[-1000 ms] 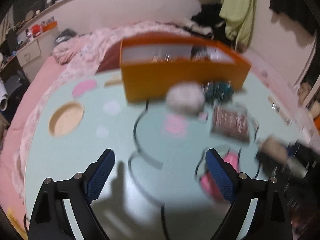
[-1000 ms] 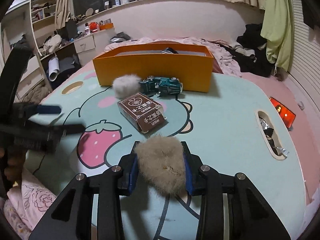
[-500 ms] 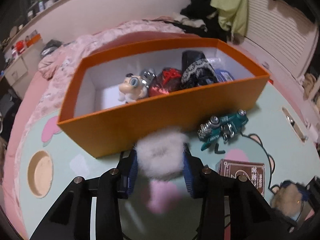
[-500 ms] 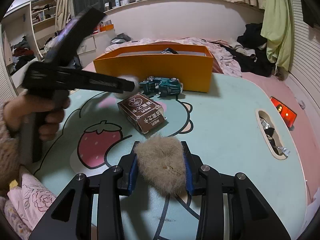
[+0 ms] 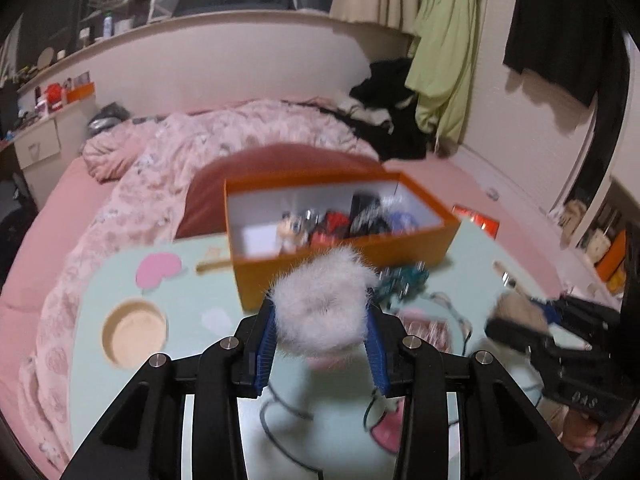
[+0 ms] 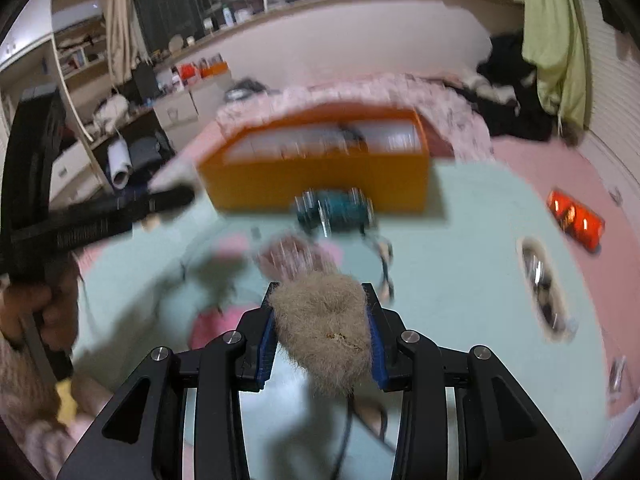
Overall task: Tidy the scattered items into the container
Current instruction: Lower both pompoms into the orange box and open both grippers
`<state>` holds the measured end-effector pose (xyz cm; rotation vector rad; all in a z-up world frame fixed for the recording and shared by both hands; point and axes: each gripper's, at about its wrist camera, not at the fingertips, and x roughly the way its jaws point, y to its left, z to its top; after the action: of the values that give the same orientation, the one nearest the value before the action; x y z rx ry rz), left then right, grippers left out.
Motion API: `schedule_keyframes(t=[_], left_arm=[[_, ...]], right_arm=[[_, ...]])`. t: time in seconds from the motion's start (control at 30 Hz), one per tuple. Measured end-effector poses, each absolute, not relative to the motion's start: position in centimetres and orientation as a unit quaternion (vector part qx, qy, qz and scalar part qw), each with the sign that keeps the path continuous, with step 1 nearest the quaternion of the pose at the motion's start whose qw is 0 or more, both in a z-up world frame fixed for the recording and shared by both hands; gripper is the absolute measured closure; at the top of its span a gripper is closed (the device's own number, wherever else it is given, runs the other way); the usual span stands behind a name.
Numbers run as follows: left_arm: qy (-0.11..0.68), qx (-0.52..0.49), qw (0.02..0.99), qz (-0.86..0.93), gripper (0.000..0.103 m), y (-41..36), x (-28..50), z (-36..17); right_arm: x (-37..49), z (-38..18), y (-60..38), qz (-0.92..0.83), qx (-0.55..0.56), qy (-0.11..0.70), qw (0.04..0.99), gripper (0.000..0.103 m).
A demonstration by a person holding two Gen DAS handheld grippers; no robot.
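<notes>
My left gripper (image 5: 320, 332) is shut on a white fluffy pom-pom (image 5: 322, 304) and holds it above the table, in front of the orange box (image 5: 412, 246). The box holds several small items, among them a small figure (image 5: 292, 232). My right gripper (image 6: 320, 336) is shut on a tan fluffy pom-pom (image 6: 322, 320), also lifted above the table; it shows at the right of the left wrist view (image 5: 516, 308). A teal toy car (image 6: 334, 210) lies in front of the box (image 6: 320, 180). A brown card box (image 6: 292, 256) lies nearer, blurred.
The round mint-green table (image 6: 460, 260) has a strawberry print, a round hole (image 5: 134, 334) at the left and a slot (image 6: 540, 280) at the right. A pink bed with a quilt (image 5: 160, 160) lies behind. A red packet (image 6: 576, 218) lies off to the right.
My left gripper closed on the white pom-pom by the orange box, then lifted it and drew back. My right gripper rose with the tan pom-pom. Both views are blurred by motion.
</notes>
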<state>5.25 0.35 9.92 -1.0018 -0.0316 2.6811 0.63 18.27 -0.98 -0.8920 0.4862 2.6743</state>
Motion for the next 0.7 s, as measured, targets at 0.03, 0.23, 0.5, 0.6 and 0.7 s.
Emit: schedule_keyframes(t=[0.03, 0.23, 0.5, 0.6, 0.7], left_arm=[[-0.011, -0.346, 0.136, 0.928, 0.065, 0.4, 4.4, 10.5], [-0.024, -0.368, 0.118, 0.922, 0.065, 1.1, -2.7, 12.1], [-0.038, -0.399, 0.073, 0.913, 0.033, 1.3, -7.3, 9.8], [-0.045, -0.396, 0.073, 0.914, 0.027, 0.6, -5.4, 9.4], [-0.044, -0.390, 0.070, 0.917, 0.023, 0.0, -2.7, 9.6]], right_arm=[[0.1, 0.2, 18.5, 0.929, -0.300, 0.161, 0.144, 0.064], [-6.0, 4.7, 21.8, 0.937, -0.272, 0.166, 0.140, 0.064], [-14.3, 2.6, 28.8, 0.900, -0.315, 0.265, 0.143, 0.052], [-13.7, 0.5, 31.0, 0.867, -0.323, 0.353, 0.137, 0.052], [-11.0, 0.9, 30.5, 0.872, -0.300, 0.344, 0.174, 0.034]])
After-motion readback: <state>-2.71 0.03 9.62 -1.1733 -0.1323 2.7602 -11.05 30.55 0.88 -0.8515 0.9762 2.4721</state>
